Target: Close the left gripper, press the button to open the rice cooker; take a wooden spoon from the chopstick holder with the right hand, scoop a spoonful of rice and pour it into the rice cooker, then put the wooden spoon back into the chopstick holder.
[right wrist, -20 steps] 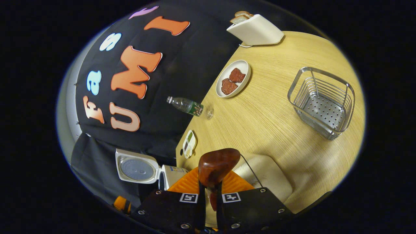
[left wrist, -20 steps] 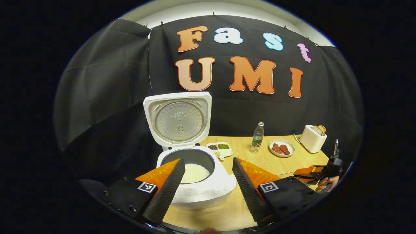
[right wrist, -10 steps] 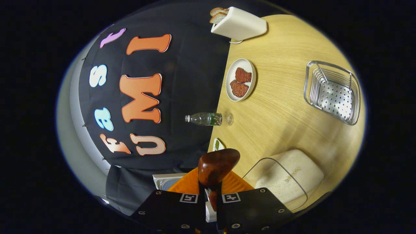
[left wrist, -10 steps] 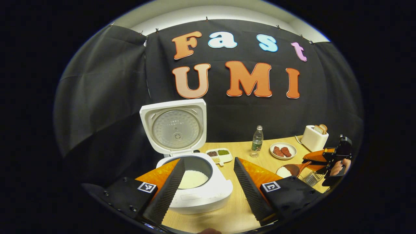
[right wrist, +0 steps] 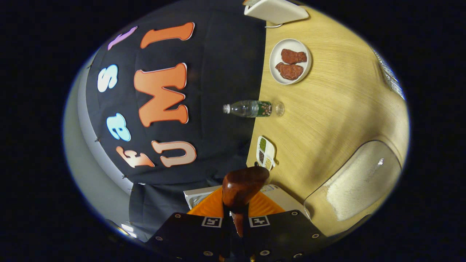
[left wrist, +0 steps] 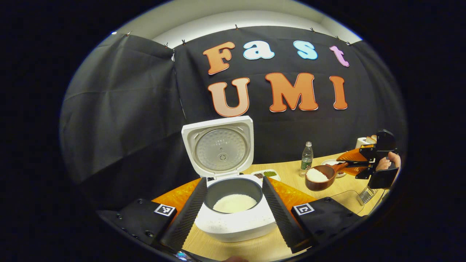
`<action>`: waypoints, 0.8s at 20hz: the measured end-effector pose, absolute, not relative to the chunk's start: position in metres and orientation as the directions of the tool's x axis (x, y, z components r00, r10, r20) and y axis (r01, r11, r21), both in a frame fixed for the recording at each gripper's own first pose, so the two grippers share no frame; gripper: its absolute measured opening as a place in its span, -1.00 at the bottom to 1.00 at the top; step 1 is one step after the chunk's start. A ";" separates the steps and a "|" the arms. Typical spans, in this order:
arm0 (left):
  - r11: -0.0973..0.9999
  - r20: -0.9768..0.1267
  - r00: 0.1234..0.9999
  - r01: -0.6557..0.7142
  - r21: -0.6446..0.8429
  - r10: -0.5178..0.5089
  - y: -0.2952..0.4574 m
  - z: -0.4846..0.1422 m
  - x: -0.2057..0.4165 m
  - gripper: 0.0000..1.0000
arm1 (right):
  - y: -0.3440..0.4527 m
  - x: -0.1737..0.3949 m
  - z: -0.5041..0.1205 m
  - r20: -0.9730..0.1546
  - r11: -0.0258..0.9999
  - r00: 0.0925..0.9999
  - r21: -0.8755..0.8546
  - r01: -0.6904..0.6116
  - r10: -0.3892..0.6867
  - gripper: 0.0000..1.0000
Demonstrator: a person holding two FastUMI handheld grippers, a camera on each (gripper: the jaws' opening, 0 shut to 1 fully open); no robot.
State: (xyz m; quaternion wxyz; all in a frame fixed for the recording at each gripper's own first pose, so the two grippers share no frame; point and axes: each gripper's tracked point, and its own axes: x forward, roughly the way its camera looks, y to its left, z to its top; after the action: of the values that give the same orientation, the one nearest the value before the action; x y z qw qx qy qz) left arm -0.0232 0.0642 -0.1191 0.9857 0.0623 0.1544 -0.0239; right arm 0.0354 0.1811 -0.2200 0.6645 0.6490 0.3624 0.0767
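My right gripper [right wrist: 236,218] is clamped on the wooden spoon [left wrist: 322,175], loaded with rice and held above the tabletop [left wrist: 338,189] right of the open rice cooker [left wrist: 233,203]; left gripper [left wrist: 233,214] spread; next I'd carry it over the pot and tip.

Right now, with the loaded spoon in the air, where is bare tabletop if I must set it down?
Widest bare wood lies between the plate of meat, water bottle and rice container. It is crowded around the rice cooker and condiment tray.
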 end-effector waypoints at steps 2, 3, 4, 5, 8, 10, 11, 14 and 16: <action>0.990 -0.302 0.953 0.057 0.125 -0.017 0.076 -0.118 -0.024 1.00 | 0.208 0.044 -0.212 -0.379 0.176 0.711 0.922 0.345 0.593 -0.75; 0.990 -0.298 0.954 0.051 0.129 -0.011 0.082 -0.117 -0.025 1.00 | 0.221 0.049 -0.207 -0.373 0.180 0.705 0.925 0.335 0.603 -0.75; 0.991 -0.296 0.955 0.046 0.126 -0.007 0.089 -0.117 -0.026 1.00 | 0.236 0.055 -0.203 -0.364 0.183 0.701 0.929 0.322 0.613 -0.75; 0.992 -0.295 0.956 0.043 0.122 -0.005 0.093 -0.118 -0.027 1.00 | 0.245 0.059 -0.200 -0.355 0.185 0.698 0.933 0.309 0.622 -0.75; 0.993 -0.318 0.948 0.025 0.113 0.012 0.113 -0.127 -0.031 1.00 | 0.274 0.071 -0.198 -0.375 0.238 0.687 0.927 0.290 0.623 -0.75; 0.994 -0.319 0.948 0.022 0.104 0.012 0.124 -0.127 -0.033 1.00 | 0.295 0.082 -0.189 -0.368 0.269 0.690 0.929 0.252 0.623 -0.75; 0.994 -0.315 0.949 0.019 0.108 0.016 0.134 -0.125 -0.033 1.00 | 0.305 0.084 -0.184 -0.365 0.286 0.691 0.930 0.233 0.624 -0.75; 0.994 -0.320 0.947 0.004 0.109 0.031 0.159 -0.131 -0.032 1.00 | 0.332 0.091 -0.174 -0.377 0.389 0.698 0.909 0.152 0.609 -0.75; 0.995 -0.339 0.940 -0.003 0.096 0.036 0.171 -0.137 -0.033 1.00 | 0.349 0.091 -0.175 -0.406 0.483 0.697 0.870 0.097 0.591 -0.75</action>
State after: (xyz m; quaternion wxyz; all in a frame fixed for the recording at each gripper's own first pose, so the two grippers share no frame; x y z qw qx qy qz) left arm -0.0331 0.1712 -0.1371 0.9838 0.0472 0.1726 0.0099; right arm 0.0912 0.3495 -0.1745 0.7842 0.4835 0.3557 0.1574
